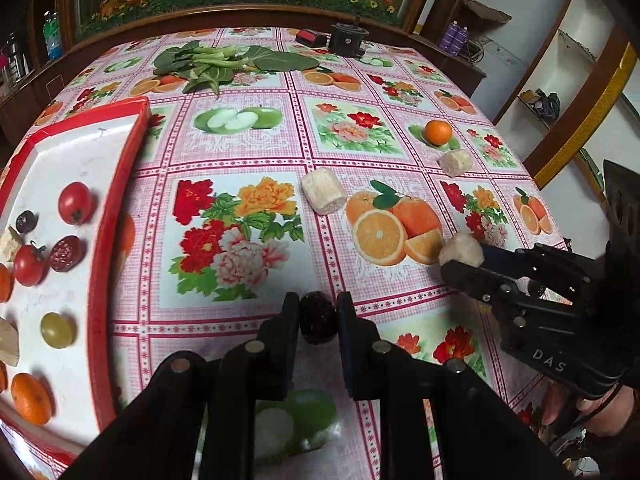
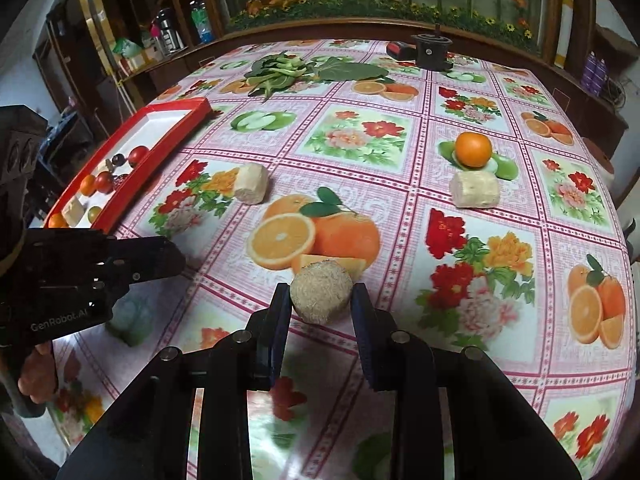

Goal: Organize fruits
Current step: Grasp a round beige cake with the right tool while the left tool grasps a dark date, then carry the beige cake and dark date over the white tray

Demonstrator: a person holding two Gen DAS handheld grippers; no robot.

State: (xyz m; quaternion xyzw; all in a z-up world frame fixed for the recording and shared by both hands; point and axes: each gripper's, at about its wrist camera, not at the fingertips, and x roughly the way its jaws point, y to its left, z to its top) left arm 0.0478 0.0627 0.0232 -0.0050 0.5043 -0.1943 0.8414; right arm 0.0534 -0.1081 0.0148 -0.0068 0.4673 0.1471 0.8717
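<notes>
Red tray [image 1: 132, 160] rim just L of left claw [image 1: 318, 320], gripping dark fruit [image 1: 317, 322]; right claw [image 2: 320, 300] clamps pale chunk [image 2: 320, 298]; tabletop [image 2: 400, 184] ahead open; orange [image 2: 473, 149], two chunks further off.

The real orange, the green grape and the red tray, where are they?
orange [image 2: 473, 149], right wrist view, middle of its peel.
green grape [image 1: 57, 329], left wrist view, middle of its skin.
red tray [image 1: 107, 264], left wrist view, its red side rim.

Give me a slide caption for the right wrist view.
Right gripper clamps a pale cut chunk above the fruit-print tablecloth, red tray far left.
</notes>
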